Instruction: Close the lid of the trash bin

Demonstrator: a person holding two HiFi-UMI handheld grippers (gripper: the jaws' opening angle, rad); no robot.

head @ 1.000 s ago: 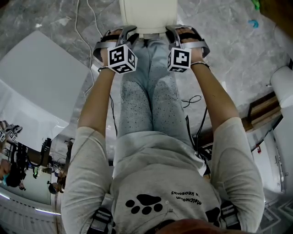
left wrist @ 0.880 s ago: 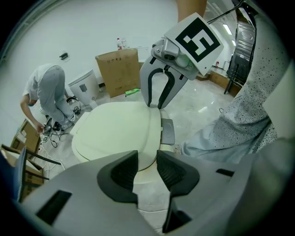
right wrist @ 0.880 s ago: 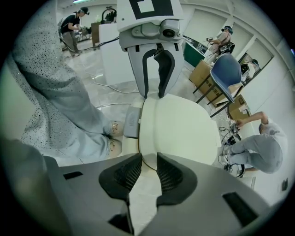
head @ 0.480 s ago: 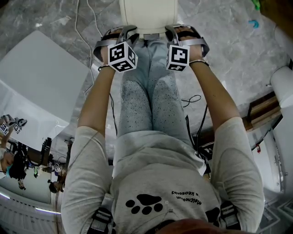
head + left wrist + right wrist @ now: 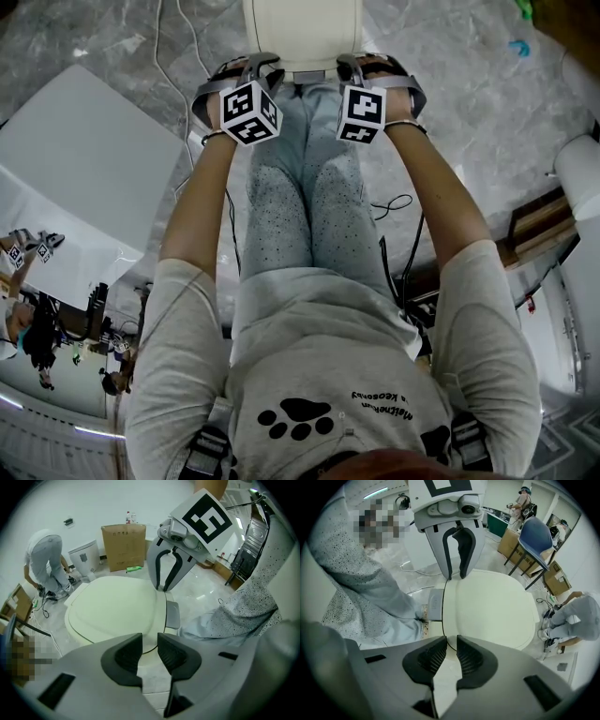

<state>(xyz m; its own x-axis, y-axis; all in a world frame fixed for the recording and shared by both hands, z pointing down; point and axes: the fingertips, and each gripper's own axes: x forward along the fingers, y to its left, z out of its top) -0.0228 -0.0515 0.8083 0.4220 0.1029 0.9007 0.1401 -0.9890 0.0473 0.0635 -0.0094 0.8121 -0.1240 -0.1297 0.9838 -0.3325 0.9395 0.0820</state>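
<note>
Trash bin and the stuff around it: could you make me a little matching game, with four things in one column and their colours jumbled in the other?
Things
1. trash bin lid
2. tab at the lid's edge
3. chair
4. cardboard box

Colours
A. blue
B. brown
C. cream
D. grey

Pairs: 1-C, 2-D, 3-A, 4-B
</note>
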